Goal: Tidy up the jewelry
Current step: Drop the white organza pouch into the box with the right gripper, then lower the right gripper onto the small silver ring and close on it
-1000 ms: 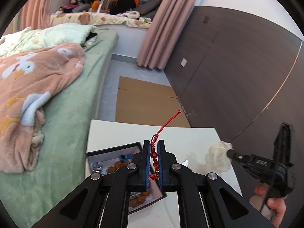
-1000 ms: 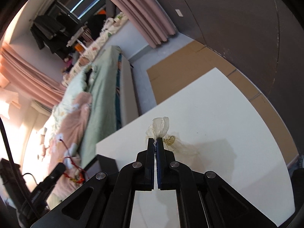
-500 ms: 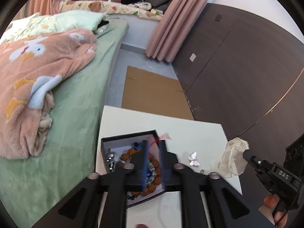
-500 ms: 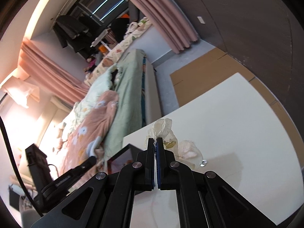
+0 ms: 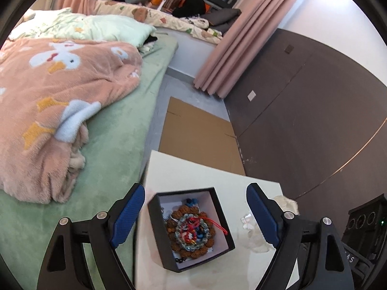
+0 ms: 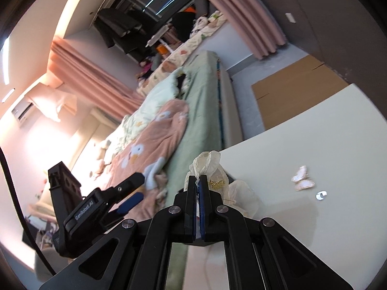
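Release: jaws of the left gripper (image 5: 196, 213) had just been opening and stood wide apart, nothing between the pads; a second earlier they pinched the red cord charm (image 5: 193, 230).
Charm: it lay inside the black box (image 5: 219, 247), on top of the bead bracelets (image 5: 191, 235), its cord trailing toward the box's right wall.
Pouch: right gripper (image 6: 199, 181) was clamped on the neck of the sheer pouch (image 6: 208, 163), held over the white table (image 6: 338, 157) as before.
Loose pieces: butterfly ornament (image 6: 302, 175) and a small silver piece (image 6: 321, 195) lay on the table, apart from the box.
Meaning: one item looked stowed; pouch and loose pieces probably remained.
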{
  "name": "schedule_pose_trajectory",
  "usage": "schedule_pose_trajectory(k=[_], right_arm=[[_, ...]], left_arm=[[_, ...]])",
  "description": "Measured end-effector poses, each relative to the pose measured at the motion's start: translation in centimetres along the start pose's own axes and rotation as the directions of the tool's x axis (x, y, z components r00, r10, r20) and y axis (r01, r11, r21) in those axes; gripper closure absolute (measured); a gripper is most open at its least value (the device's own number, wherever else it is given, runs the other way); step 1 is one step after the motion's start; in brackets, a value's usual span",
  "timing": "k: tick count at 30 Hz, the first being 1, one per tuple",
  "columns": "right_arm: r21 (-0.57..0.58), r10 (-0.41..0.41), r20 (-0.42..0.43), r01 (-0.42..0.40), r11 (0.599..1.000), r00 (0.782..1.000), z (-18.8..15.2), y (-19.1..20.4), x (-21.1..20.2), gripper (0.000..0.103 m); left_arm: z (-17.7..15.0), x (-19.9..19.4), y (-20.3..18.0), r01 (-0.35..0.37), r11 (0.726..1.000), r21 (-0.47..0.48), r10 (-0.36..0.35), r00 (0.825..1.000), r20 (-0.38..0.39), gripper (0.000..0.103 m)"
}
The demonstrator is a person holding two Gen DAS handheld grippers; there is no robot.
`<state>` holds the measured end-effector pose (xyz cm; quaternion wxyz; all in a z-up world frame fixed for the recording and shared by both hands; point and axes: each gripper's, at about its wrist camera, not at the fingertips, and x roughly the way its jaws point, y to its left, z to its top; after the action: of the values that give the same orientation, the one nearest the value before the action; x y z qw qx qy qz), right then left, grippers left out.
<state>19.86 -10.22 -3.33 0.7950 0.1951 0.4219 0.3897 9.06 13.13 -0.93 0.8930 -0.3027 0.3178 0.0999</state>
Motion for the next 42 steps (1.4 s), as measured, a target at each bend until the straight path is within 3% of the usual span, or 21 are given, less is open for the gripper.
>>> schedule_pose_trajectory(k=[4, 6, 7, 8, 14, 20, 27, 38, 39, 42], right_arm=[[-0.021, 0.030, -0.008, -0.030, 0.999, 1.000, -0.6, 1.5, 1.8, 0.096], [-0.037, 0.015, -0.046, -0.017, 0.999, 0.999, -0.8, 2.0, 2.8, 0.061], [-0.035, -0.001, -0.069, -0.002, 0.999, 0.998, -0.9, 2.0, 3.4, 0.033], [-0.029, -0.011, -0.063, 0.010, 1.000, 0.998, -1.0, 1.7, 3.3, 0.026], [0.010, -0.063, -0.033, 0.063, 0.998, 0.997, -0.8, -0.5, 1.3, 0.026], [0.052, -0.201, 0.004, 0.201, 0.978, 0.980, 0.2, -3.9, -2.4, 0.026], [0.092, -0.299, -0.029, 0.301, 0.949, 0.954, 0.8, -6.7, -4.3, 0.026], [0.026, -0.411, -0.121, 0.417, 0.909, 0.904, 0.6, -8.4, -4.7, 0.026], [0.022, -0.417, -0.132, 0.423, 0.906, 0.900, 0.4, -8.6, -4.7, 0.027], [0.001, -0.440, -0.174, 0.447, 0.895, 0.881, 0.3, -9.2, -3.7, 0.047]], left_arm=[[0.3, -0.7, 0.8, 0.014, 1.000, -0.015, -0.013, 1.000, 0.028, 0.017], [0.4, -1.0, 1.2, 0.009, 0.999, -0.032, -0.008, 0.999, 0.045, 0.017], [0.3, -1.1, 1.3, 0.008, 0.999, -0.035, -0.006, 0.999, 0.051, 0.017], [0.3, -1.1, 1.4, 0.007, 0.999, -0.035, -0.005, 0.999, 0.052, 0.017], [0.2, -1.2, 0.6, 0.017, 1.000, -0.013, -0.016, 0.998, 0.065, 0.017], [-0.4, -0.9, -0.5, 0.041, 0.999, 0.009, -0.041, 0.998, 0.047, 0.017], [-1.2, -0.2, -2.5, 0.072, 0.996, 0.054, -0.073, 0.997, 0.011, 0.017], [-3.8, 2.5, -8.0, 0.082, 0.964, 0.252, -0.068, 0.996, -0.064, 0.022], [-3.9, 2.7, -8.2, 0.082, 0.963, 0.257, -0.066, 0.995, -0.070, 0.025], [-4.1, 3.6, -8.5, 0.079, 0.963, 0.258, -0.058, 0.994, -0.089, 0.030]])
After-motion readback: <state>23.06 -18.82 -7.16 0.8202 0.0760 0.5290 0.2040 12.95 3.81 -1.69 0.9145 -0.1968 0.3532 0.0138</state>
